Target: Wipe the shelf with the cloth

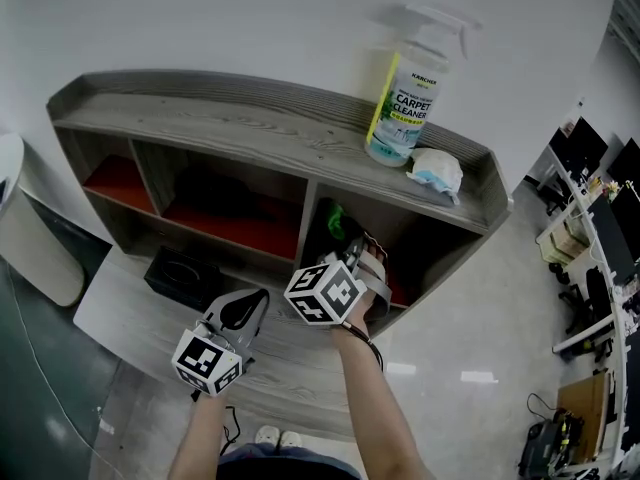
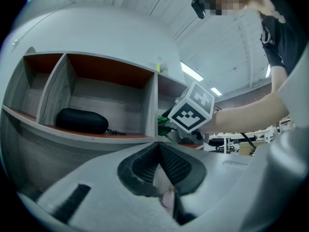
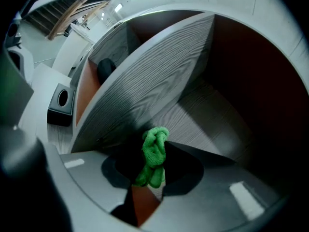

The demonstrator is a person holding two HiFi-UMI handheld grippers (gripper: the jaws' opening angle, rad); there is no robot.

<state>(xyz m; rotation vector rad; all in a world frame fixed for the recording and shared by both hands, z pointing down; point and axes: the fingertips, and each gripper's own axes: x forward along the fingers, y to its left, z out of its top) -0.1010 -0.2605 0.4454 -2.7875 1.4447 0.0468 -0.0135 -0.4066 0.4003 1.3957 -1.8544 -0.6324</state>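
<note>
Your left gripper (image 1: pixel 248 306) hung outside the shelf (image 1: pixel 240 123), fingers closed on nothing. Your right gripper (image 1: pixel 358 258), nearer, pinched the green cloth (image 3: pixel 154 149) inside the lower right compartment.

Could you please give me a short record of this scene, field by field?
Right gripper: jaws shut on green cloth, inside the right compartment of the shelf
Left gripper: jaws shut, empty, in front of the shelf
Middle compartment: black case
Shelf top: spray bottle, upright; crumpled white item beside it
</note>
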